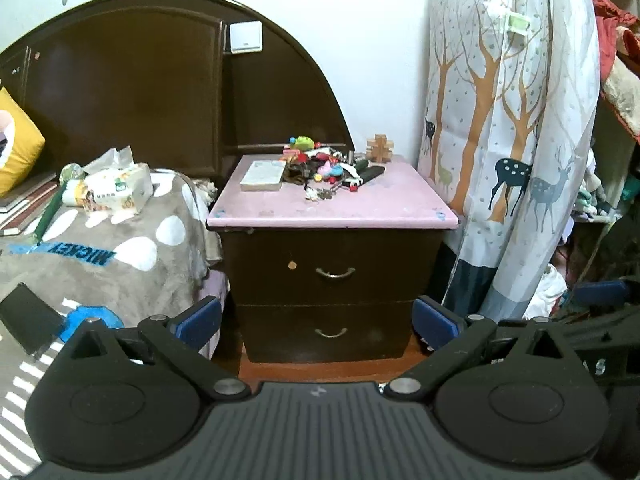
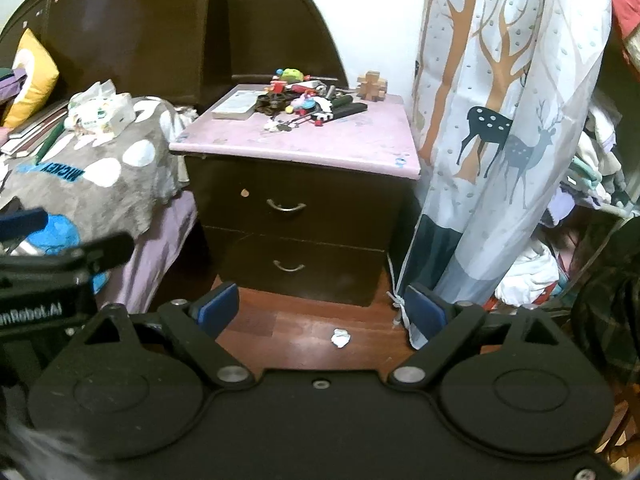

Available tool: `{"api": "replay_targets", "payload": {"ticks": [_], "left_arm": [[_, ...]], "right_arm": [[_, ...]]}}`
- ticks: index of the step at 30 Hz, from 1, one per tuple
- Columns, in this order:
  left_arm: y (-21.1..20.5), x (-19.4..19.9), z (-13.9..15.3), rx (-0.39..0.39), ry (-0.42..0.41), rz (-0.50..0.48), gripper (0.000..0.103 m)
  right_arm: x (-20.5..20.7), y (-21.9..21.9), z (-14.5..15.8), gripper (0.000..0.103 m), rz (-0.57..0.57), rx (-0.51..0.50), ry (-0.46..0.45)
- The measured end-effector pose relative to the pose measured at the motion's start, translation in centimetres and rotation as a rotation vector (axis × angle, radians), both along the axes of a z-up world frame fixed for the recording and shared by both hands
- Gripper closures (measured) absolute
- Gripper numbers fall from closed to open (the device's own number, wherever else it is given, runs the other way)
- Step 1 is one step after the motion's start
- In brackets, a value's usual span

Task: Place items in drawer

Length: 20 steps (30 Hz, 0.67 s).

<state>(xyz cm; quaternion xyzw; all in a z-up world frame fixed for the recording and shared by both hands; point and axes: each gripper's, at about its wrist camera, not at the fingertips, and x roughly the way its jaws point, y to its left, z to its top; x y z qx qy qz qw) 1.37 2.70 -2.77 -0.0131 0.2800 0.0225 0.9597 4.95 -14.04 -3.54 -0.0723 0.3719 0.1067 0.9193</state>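
Both jaws stand apart and empty; our left gripper (image 1: 316,316) faces the nightstand's closed upper drawer (image 1: 332,268) squarely, its handle (image 1: 335,273) running crosswise just above. Our right gripper (image 2: 322,306) points lower. Small items (image 1: 324,168) wait on the counter (image 1: 360,204).

The room is evenly lit from above. Straight edges are bowed by fisheye distortion. The dark drawers (image 1: 334,270) are lost in shadow, and glare is seen on the floor (image 2: 304,340).
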Motion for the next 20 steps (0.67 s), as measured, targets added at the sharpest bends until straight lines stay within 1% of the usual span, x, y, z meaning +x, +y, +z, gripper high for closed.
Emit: {"api": "replay_targets", "payload": {"ticks": [4, 15, 20], "left_arm": [[-0.39, -0.28, 0.37, 0.019, -0.017, -0.004, 0.001], [-1.06, -0.10, 0.51, 0.021, -0.029, -0.020, 0.001], [-0.92, -0.13, 0.55, 0.004, -0.026, -0.023, 0.001]], "right_arm": [[-0.24, -0.11, 0.24, 0.012, -0.003, -0.003, -0.013], [-0.33, -0.57, 0.24, 0.011, -0.012, 0.004, -0.016], [-0.14, -0.58, -0.05, 0.011, -0.010, 0.010, -0.006]]}}
